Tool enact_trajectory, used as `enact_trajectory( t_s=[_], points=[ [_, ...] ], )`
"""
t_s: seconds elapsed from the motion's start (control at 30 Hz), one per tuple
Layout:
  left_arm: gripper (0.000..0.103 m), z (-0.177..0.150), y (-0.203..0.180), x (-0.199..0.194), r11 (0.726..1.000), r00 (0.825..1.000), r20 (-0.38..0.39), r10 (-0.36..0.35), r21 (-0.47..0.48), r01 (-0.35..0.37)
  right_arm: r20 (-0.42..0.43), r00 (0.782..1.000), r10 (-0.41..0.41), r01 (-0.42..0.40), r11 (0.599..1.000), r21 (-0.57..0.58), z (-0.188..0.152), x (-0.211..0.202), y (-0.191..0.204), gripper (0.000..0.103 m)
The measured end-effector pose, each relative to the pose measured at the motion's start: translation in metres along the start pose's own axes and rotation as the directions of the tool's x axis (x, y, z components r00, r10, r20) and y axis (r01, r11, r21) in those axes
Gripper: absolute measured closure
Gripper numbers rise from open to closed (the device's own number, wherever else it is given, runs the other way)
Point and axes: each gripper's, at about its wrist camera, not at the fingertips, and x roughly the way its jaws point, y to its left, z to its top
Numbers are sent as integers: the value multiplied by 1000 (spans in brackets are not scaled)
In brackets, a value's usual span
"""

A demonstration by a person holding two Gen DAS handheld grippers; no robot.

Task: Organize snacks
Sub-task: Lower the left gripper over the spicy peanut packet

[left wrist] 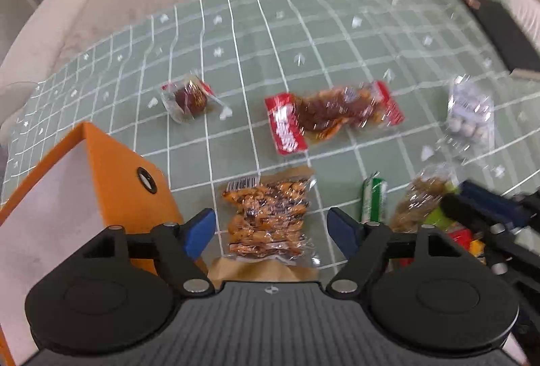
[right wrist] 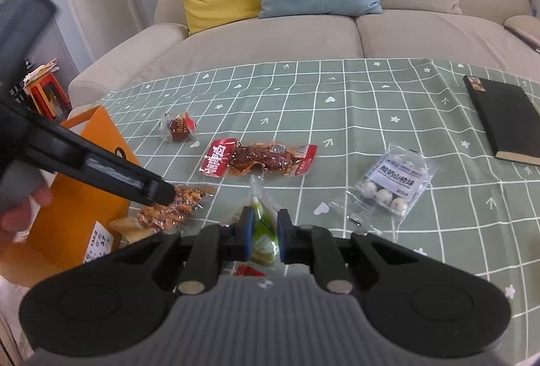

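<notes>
A counter (right wrist: pixel 371 103) covered in a green checked cloth holds scattered snack packets, with an open orange box (right wrist: pixel 87 170) at its near left edge.

The right gripper (right wrist: pixel 264 232) is closed on a small green packet (right wrist: pixel 265 231), pinching it across its middle. The packet stands roughly upright between the blue pads (right wrist: pixel 249 231), its long axis running from near to far in the right wrist view, with a clear crimped end pointing up and away. It seems lifted slightly off the cloth, though contact underneath is hidden.

The left gripper (left wrist: pixel 271 231) hangs spread wide and empty above a packet of orange-brown peanuts (left wrist: pixel 266 217), which lies flat just right of the box, its long axis running near to far and its barcode end pointing away.

Judged risks: the slick green packet is held by a narrow strip, so it could slide or twist out if swung quickly towards the box. The two grippers sit close together near the box, so crossing paths could cause a knock. The peanut packet lies flat, so the fingers may skid over its film rather than catch it.

Farther off lie a red sausage packet (right wrist: pixel 260 157), a small dark snack (right wrist: pixel 179 128) and a bag of white balls (right wrist: pixel 391 184).
</notes>
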Motion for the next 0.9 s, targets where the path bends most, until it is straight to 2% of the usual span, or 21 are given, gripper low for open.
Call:
enact_trajectory(
  t_s=[0.1, 0.2, 0.33, 0.43, 0.47, 0.5, 0.57, 0.63, 0.7, 0.83, 0.9],
  points=[
    [15, 4, -6, 17, 999, 998, -51, 33, 31, -31, 0, 1000, -10, 10, 1000, -5, 2, 6, -3, 92],
    [15, 5, -5, 32, 999, 994, -104, 32, 21, -30, -9, 1000, 0, 0, 1000, -13, 4, 10, -6, 92],
    [14, 2, 0, 46, 1000, 991, -134, -13, -25, 10, -62, 998, 13, -15, 999, -42, 2, 18, -7, 87],
    [13, -3, -2, 49, 1000, 993, -114, -11, -22, 9, -81, 997, 18, -23, 997, -68, -4, 26, -3, 86],
    [14, -3, -2, 49, 1000, 994, -111, -14, -25, 11, -80, 997, 23, -29, 997, -78, -5, 27, -2, 78],
    [17, -4, -1, 49, 999, 994, -109, -20, -28, 17, -87, 996, 25, -33, 996, -86, -6, 29, -2, 66],
    [18, -6, 0, 48, 999, 994, -104, -33, -28, 30, -86, 996, 31, -39, 995, -88, -5, 27, -4, 65],
    [19, -8, -1, 47, 999, 995, -93, -34, -11, 33, -79, 996, 44, -49, 997, -63, 2, 19, -11, 60],
    [21, -11, -3, 47, 1000, 996, -84, -31, -5, 31, -72, 996, 55, -59, 997, -48, 9, 9, -18, 42],
    [26, -14, -3, 43, 1000, 997, -68, -27, -11, 26, -95, 992, 80, -78, 997, 24, 6, -5, -23, 37],
    [28, -15, -1, 38, 999, 998, -57, -36, -29, 34, -118, 991, 69, -63, 997, 55, -1, -4, -19, 30]
  ],
)
